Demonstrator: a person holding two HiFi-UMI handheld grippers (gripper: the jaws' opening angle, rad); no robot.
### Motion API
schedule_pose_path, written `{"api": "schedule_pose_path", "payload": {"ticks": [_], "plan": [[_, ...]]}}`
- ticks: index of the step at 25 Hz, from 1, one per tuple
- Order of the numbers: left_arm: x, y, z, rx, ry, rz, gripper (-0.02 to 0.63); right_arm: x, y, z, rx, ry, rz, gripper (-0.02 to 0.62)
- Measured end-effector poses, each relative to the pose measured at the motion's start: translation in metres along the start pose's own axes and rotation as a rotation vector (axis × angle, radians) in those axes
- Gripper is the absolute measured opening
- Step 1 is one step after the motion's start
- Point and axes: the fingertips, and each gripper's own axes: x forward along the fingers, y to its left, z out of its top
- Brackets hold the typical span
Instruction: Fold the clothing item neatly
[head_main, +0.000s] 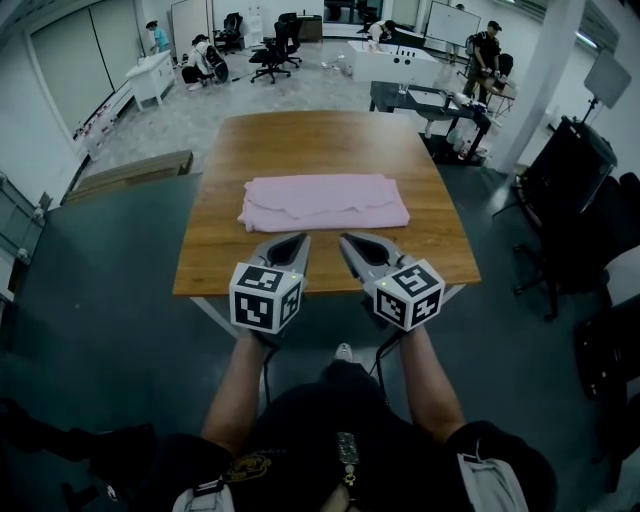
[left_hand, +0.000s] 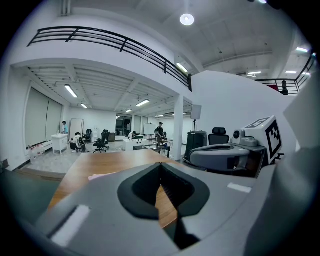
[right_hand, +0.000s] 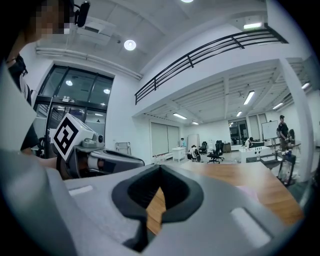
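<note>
A pink garment (head_main: 324, 202) lies folded into a flat rectangle in the middle of the wooden table (head_main: 320, 140). My left gripper (head_main: 299, 240) and right gripper (head_main: 347, 240) hover side by side over the table's near edge, just short of the garment, both shut and holding nothing. In the left gripper view the gripper (left_hand: 160, 165) has its tips together over the wood, with a sliver of the pink garment (left_hand: 97, 176) at left. The right gripper (right_hand: 160, 168) is likewise shut, and the garment (right_hand: 255, 190) shows faintly at right.
The table stands on a dark floor. A black office chair (head_main: 560, 215) and equipment stand to the right, a low wooden platform (head_main: 130, 172) to the left. Desks, chairs and several people are far behind the table.
</note>
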Motion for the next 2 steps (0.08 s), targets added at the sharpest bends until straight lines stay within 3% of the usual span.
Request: {"api": "schedule_pose_path", "payload": {"ticks": [2], "plan": [[0.0015,-0.0009,0.0021,0.005,-0.002,0.000,0.008,0.0005,-0.0004,0.0017,-0.004,-0.001,0.000,0.002]]}}
